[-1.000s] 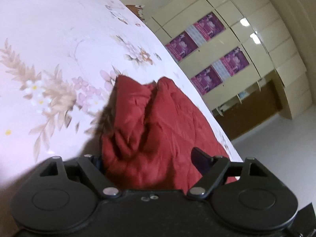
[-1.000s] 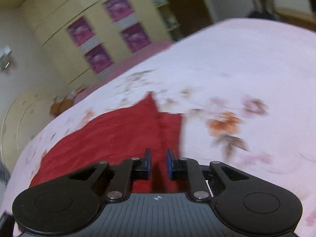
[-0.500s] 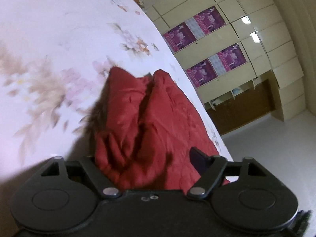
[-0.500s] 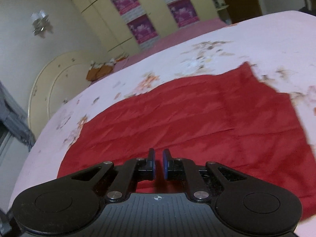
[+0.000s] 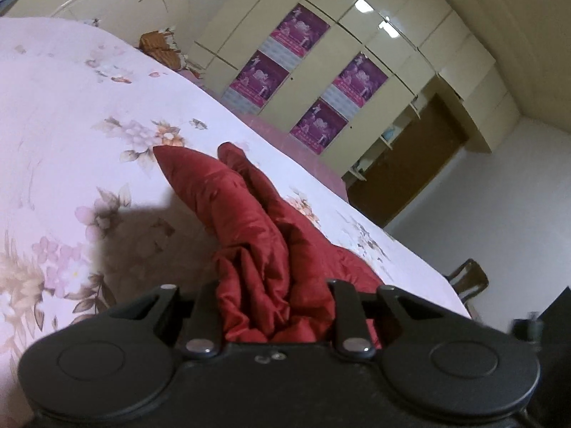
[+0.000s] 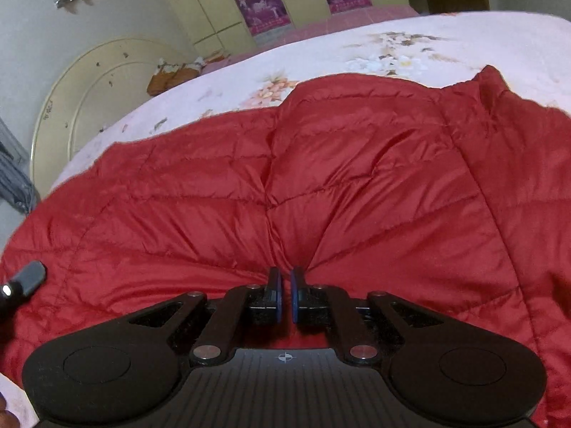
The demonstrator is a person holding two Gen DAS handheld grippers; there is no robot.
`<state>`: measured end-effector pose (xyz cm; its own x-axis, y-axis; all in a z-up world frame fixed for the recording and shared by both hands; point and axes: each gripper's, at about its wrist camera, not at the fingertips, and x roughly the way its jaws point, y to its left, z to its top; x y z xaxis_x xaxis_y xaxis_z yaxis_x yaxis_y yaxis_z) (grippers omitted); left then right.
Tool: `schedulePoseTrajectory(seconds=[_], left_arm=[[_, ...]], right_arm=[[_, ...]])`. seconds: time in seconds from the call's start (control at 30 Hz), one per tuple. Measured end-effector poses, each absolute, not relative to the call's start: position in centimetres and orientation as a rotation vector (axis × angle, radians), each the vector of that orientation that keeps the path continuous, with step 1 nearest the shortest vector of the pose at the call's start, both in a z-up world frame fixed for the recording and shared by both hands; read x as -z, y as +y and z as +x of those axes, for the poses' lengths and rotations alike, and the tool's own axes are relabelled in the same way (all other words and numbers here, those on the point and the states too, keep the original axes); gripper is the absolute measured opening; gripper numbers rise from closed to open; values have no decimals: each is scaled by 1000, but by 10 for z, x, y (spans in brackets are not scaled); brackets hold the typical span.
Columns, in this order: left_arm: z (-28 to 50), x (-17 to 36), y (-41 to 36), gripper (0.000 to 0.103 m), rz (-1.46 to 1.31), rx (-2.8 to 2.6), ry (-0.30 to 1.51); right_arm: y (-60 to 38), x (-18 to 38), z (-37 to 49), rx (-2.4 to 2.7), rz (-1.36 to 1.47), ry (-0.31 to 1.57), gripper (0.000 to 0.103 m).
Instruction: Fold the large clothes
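- Left wrist view: the left gripper [image 5: 276,306] sits low in the frame with a thick bunch of the red quilted jacket [image 5: 249,249] crammed between its jaws. They stand fairly wide, but the wad fills the gap, so I read this as a pinch on gathered fabric.
- From that grip the jacket runs up toward the centre of the frame in two puffy ridges, ending in a point over the floral bedspread [image 5: 71,135], with its shadow falling at centre left.
- Upper right of this view: a cream wardrobe [image 5: 321,82] with purple posters, well apart from the action.
- Right wrist view: the jacket [image 6: 321,185] fills the middle band of the frame, spread wide and mostly flat on the bedspread [image 6: 464,35], with stitched panels and a centre seam running down toward the tool.
- The right gripper [image 6: 284,285] shows its blue-padded jaws nearly pressed together. Creases fan from the tips, so a thin pinch at the seam looks likely.
- Handling call: this looks light, puffy and springy, with a slick, shiny shell. Thin pinches may slide off, and folds may spring back.
- Best holds, I'd say: the stitched seams, hem or corners, where the layers stay firm.
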<state>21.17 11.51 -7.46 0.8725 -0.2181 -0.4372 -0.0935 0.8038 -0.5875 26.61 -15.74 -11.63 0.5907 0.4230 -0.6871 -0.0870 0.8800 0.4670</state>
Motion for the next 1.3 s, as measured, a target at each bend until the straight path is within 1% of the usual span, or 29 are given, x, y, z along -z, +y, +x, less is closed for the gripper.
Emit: schedulePoseTrajectory(seconds=[0.07, 0.17, 0.3, 0.4, 0.53, 0.67, 0.93, 1.03, 1.1, 1.13, 1.17, 1.2, 1.23, 1.27, 1.3], left_arm=[[212, 67, 111, 22, -617, 83, 518], [212, 57, 101, 22, -567, 99, 513], [217, 44, 85, 22, -518, 124, 514], [219, 36, 71, 22, -476, 131, 518], [222, 23, 53, 22, -433, 131, 506], [225, 8, 24, 22, -398, 127, 487], [241, -10, -71, 22, -313, 169, 491], [256, -2, -109, 22, -283, 219, 548], [272, 12, -136, 22, -250, 272, 642], [281, 23, -150, 32, -233, 309, 697], [290, 36, -163, 46, -226, 349, 758], [296, 47, -174, 52, -239, 371, 815], [296, 50, -182, 60, -264, 389, 837], [293, 46, -185, 69, -294, 419, 816], [289, 38, -183, 70, -347, 459, 778]], right_arm=[[-169, 100, 252, -323, 418, 860, 5], [-183, 92, 233, -338, 424, 899, 5], [-179, 116, 222, -347, 381, 995, 5], [-170, 128, 226, -348, 362, 995, 2], [-183, 129, 237, -381, 416, 1012, 2], [-225, 106, 233, -393, 476, 874, 3], [-322, 95, 260, -357, 543, 789, 3], [-347, 95, 272, -339, 560, 781, 3], [-366, 95, 274, -324, 568, 786, 3], [-373, 94, 274, -314, 572, 790, 3], [-381, 95, 272, -299, 577, 794, 3], [-391, 98, 273, -288, 590, 797, 4], [-399, 101, 271, -277, 610, 805, 9], [-407, 101, 268, -254, 617, 817, 54], [-415, 99, 265, -227, 612, 796, 95]])
